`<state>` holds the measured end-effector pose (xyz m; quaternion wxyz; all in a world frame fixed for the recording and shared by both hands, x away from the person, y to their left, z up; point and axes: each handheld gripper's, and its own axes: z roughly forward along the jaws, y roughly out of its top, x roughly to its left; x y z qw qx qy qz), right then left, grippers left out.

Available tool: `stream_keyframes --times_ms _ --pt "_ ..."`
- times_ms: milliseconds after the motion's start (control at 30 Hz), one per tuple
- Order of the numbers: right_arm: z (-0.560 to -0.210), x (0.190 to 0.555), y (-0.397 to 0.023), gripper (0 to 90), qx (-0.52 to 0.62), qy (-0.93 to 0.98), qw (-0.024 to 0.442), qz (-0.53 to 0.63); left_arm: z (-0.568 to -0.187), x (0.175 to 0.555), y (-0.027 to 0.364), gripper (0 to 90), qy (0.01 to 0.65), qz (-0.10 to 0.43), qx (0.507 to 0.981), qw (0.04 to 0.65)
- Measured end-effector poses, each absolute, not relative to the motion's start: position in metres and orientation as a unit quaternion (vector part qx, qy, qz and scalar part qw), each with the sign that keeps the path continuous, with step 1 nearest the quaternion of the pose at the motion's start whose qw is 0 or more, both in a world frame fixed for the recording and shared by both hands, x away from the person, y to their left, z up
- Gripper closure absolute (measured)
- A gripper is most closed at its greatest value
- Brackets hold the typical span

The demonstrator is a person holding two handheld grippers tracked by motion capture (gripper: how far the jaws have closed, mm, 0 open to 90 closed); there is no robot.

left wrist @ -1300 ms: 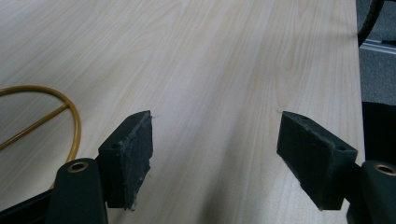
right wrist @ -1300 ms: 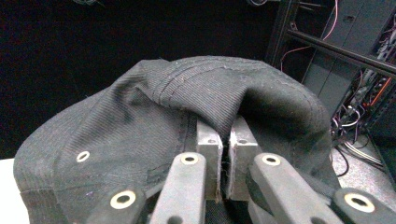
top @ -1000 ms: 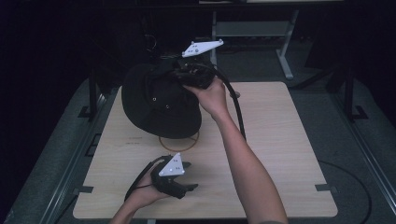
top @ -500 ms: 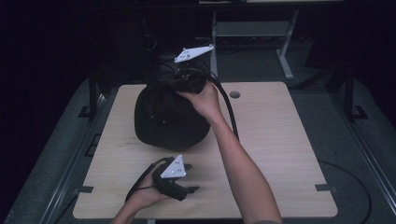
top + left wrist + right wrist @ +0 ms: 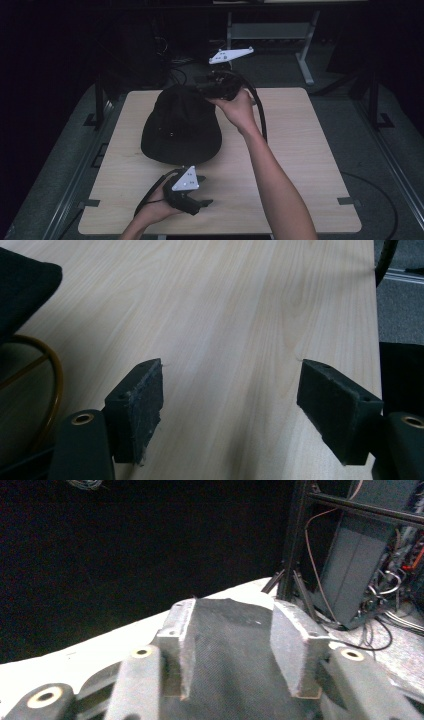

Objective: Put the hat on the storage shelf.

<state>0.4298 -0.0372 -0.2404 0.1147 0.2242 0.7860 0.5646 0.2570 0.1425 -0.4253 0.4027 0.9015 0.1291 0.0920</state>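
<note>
Black cap (image 5: 181,127) lay on the light wood table (image 5: 310,150), left of centre, brim toward 6 o'clock, crown toward 12. Right gripper (image 5: 212,89) was at the cap's 1 o'clock edge, held by the right hand (image 5: 237,107), w/ grey plate above and cable looping down along the forearm. In right gripper view, the jaws stood part-closed w/ black fabric of the cap (image 5: 235,645) pinched between the pads (image 5: 186,645); fabric filled the gap. Left gripper (image 5: 200,204) rested near the table's 6 o'clock edge, in the left hand (image 5: 155,210), apart from the cap. In left gripper view its jaws were wide apart w/ nothing between, bare table (image 5: 240,315) underneath; a thin yellow-brown hoop (image 5: 52,375) showed at 9 o'clock, running under the cap's edge (image 5: 25,287).
</note>
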Motion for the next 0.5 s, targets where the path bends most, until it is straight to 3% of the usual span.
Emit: stream_keyframes --times_ms 500 --pt "-0.246 0.418 -0.086 35.2 0.261 0.769 0.118 0.571 -0.426 0.258 0.143 25.8 0.132 0.090 0.900 0.406"
